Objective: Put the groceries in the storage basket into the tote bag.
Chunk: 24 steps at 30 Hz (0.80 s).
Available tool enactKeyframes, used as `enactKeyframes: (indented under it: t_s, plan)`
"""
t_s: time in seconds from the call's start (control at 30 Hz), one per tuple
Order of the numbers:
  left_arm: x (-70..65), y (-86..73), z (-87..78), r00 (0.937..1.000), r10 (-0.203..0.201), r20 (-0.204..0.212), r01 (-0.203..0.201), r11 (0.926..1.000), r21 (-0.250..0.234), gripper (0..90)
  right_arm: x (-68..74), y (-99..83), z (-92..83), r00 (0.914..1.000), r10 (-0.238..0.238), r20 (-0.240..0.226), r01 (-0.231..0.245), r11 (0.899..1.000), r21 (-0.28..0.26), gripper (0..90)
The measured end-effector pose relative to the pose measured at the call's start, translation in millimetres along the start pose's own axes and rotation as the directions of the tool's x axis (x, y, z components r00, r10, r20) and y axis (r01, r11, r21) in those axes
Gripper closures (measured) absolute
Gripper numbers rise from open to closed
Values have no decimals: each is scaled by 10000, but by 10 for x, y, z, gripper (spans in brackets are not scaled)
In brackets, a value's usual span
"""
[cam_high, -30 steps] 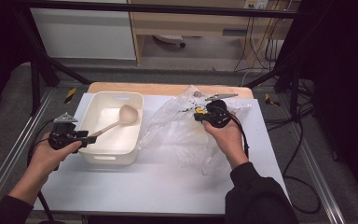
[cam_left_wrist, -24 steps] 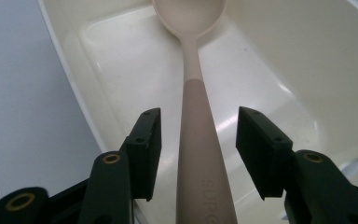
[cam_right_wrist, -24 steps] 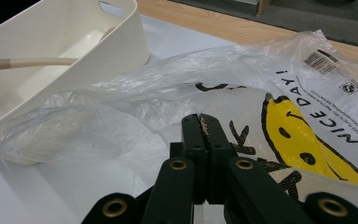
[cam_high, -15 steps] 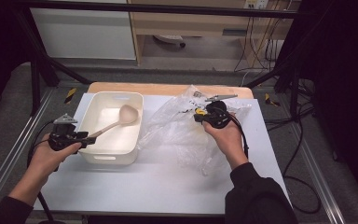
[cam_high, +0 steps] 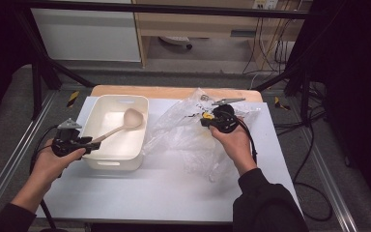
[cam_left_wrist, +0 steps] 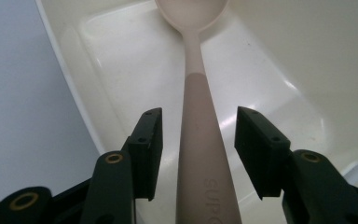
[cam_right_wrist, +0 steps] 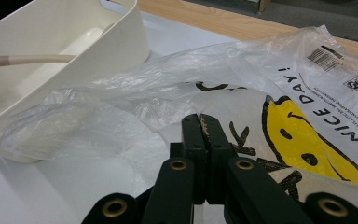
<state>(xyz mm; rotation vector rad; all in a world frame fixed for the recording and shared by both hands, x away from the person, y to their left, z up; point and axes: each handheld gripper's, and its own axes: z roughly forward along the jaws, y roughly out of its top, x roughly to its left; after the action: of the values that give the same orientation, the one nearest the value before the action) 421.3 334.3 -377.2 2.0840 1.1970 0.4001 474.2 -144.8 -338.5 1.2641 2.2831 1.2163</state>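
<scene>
A pale pink spoon (cam_high: 125, 121) lies with its bowl in the white bin (cam_high: 107, 163) and its handle pointing out toward my left gripper (cam_high: 92, 145). In the left gripper view the handle (cam_left_wrist: 200, 154) runs between the open jaws of that gripper (cam_left_wrist: 198, 135), with a gap on each side. My right gripper (cam_high: 205, 121) sits on a crumpled clear plastic bag (cam_high: 183, 137) printed with a yellow smiley. Its jaws (cam_right_wrist: 200, 119) are shut, and the bag's film (cam_right_wrist: 135, 88) gathers up to their tips.
The bin (cam_right_wrist: 74, 37) stands just left of the bag on a white table (cam_high: 164, 193). A wooden board (cam_high: 174, 92) borders the table's far edge. Metal frame rails run along both sides, and cables trail on the floor to the right.
</scene>
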Motion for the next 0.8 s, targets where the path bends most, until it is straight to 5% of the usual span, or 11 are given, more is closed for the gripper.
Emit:
enactKeyframes:
  t_s: [0.8]
  plan:
    - [8, -3, 37, 9999, 119, -112, -118, 9999, 84, 534, -5, -11, 14, 10000, 7, -60, -7, 10000, 62, 900]
